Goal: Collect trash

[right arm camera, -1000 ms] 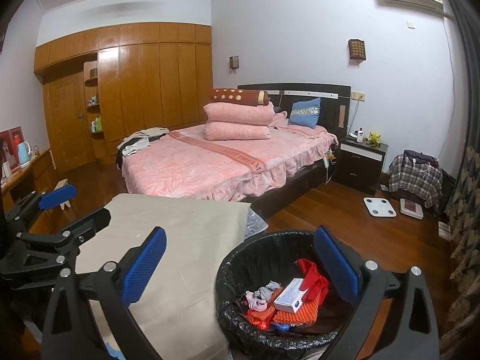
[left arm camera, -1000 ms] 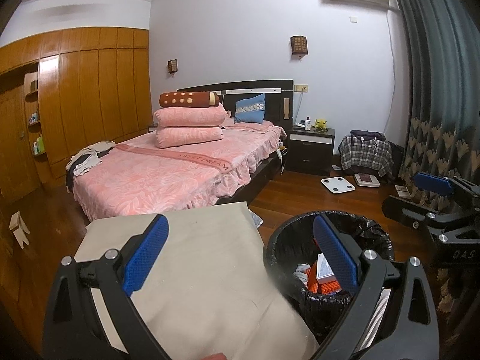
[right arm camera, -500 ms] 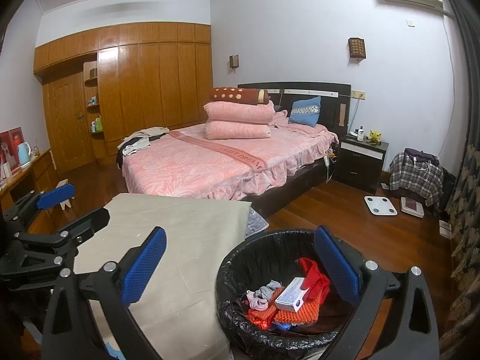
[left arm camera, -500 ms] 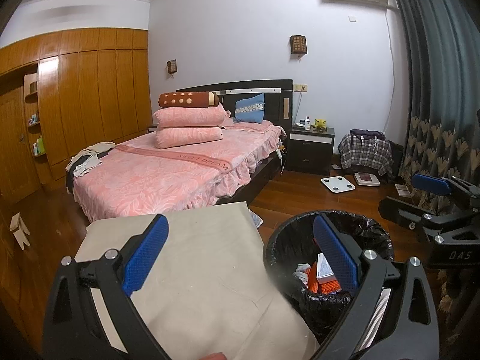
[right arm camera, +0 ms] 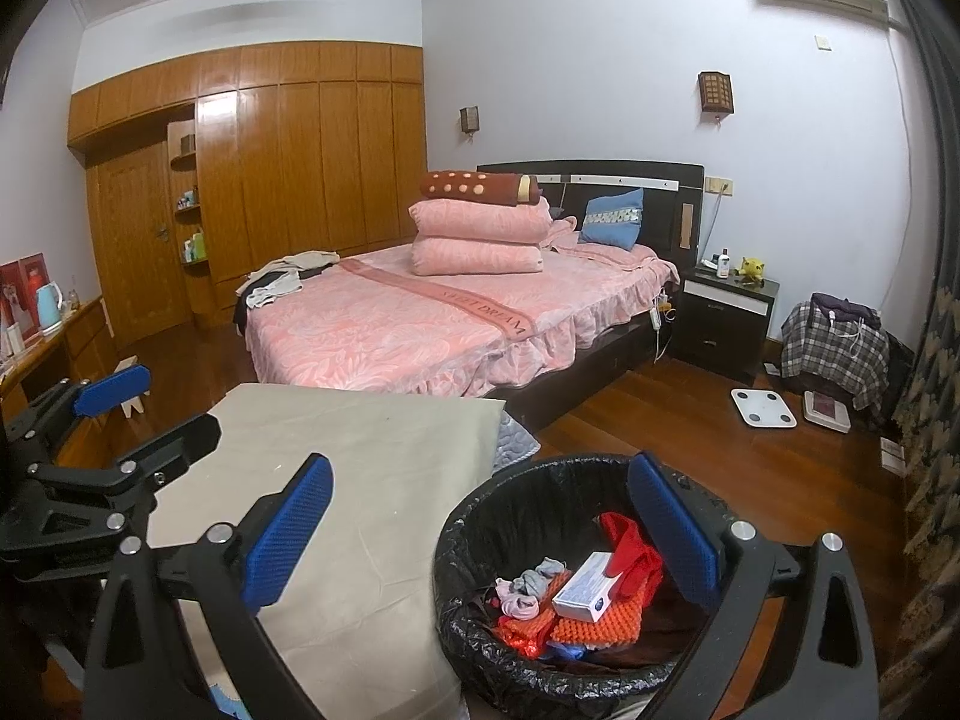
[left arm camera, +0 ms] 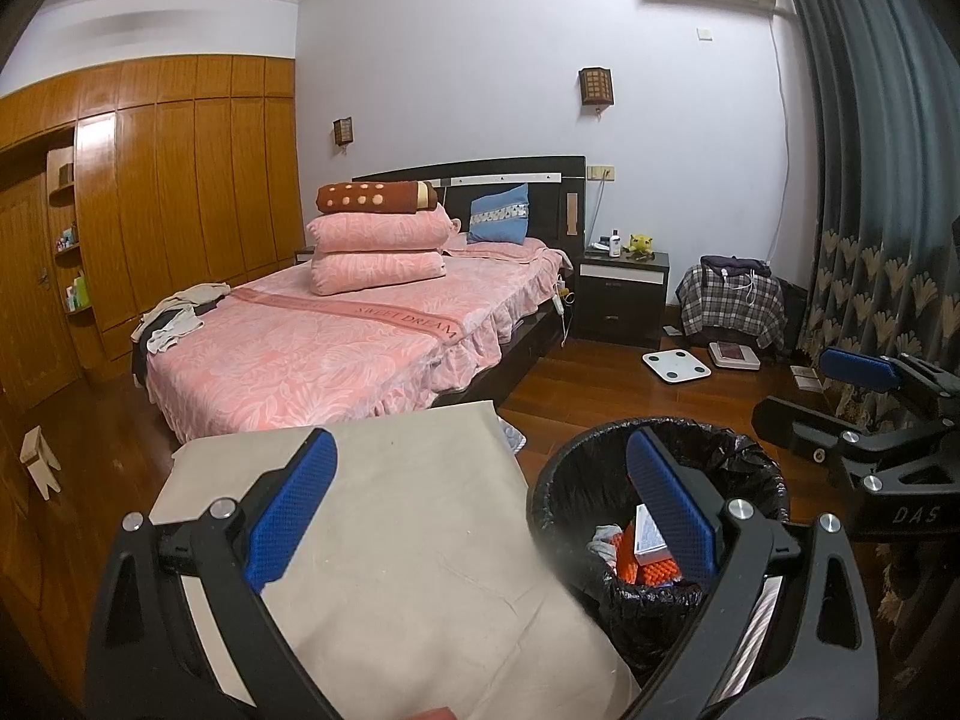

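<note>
A black-lined trash bin (right arm camera: 480, 546) (left arm camera: 576, 480) stands on the wooden floor beside a table under a beige cloth (right arm camera: 372, 468) (left arm camera: 420, 540). Inside lie a white box (right arm camera: 585, 588), orange knit fabric (right arm camera: 600, 627), a red item (right arm camera: 627, 552) and grey socks (right arm camera: 528, 585). My right gripper (right arm camera: 480, 534) is open and empty, its right finger over the bin. My left gripper (left arm camera: 480, 504) is open and empty too, above the cloth's edge and the bin. Each gripper shows in the other's view: the right one (left arm camera: 870, 414) at the right, the left one (right arm camera: 114, 426) at the left.
A pink bed (left arm camera: 336, 342) with stacked pillows fills the middle of the room. Beyond it are a dark nightstand (left arm camera: 621, 294), a plaid-covered seat (left arm camera: 732, 306), a white scale (left arm camera: 676, 365) on the floor, curtains (left arm camera: 870, 180) at the right and a wooden wardrobe (right arm camera: 270, 180) at the left.
</note>
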Available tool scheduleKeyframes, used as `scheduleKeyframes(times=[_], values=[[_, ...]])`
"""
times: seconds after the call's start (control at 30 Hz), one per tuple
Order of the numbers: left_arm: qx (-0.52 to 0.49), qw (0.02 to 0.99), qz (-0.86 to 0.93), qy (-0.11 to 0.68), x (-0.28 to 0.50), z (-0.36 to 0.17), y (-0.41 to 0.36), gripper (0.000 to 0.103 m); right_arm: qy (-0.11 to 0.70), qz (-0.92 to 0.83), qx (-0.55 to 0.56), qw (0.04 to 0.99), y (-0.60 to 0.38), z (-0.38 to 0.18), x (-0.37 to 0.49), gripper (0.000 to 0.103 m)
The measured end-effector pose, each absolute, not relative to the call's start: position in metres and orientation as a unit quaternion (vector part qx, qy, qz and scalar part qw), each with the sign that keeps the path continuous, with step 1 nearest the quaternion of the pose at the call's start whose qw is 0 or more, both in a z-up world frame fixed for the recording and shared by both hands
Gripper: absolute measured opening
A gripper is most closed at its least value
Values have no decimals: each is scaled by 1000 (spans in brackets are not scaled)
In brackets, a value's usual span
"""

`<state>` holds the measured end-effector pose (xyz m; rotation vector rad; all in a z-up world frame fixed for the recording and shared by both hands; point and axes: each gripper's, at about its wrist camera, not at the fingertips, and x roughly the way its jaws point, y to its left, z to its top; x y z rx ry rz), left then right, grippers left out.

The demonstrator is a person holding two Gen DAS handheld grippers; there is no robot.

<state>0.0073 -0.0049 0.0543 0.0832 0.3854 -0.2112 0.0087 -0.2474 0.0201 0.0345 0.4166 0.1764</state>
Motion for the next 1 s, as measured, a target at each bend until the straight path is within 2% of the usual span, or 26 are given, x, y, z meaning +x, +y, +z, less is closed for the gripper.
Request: scheduleKeyframes(times=[1.0], values=[[42,975,-105,193,7,55,-4,95,208,89,18,974,-247,20,10,97]])
